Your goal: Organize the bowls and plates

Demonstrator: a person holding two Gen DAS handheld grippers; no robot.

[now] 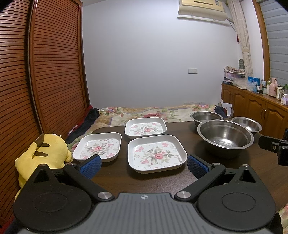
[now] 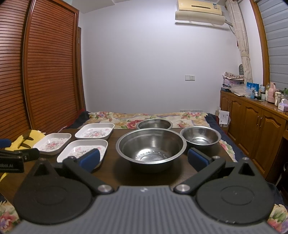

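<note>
plates (image 1: pixel 156 153), bowls (image 2: pixel 150 146): unstacked on counter (image 1: pixel 198 136); your jaws apart, both empty; slick steel rims may slip.

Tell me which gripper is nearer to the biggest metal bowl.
Right. The right gripper sits directly before the biggest metal bowl; the left gripper faces a flowered plate, beside it.

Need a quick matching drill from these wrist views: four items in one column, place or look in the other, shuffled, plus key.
Items
1. largest steel bowl
2. plush toy
3. nearest floral plate
4. air conditioner

Descriptions
A. yellow, left of the table
B. high on the wall
C. in front of the right gripper
D. in front of the left gripper

Pairs: 1-C, 2-A, 3-D, 4-B
</note>
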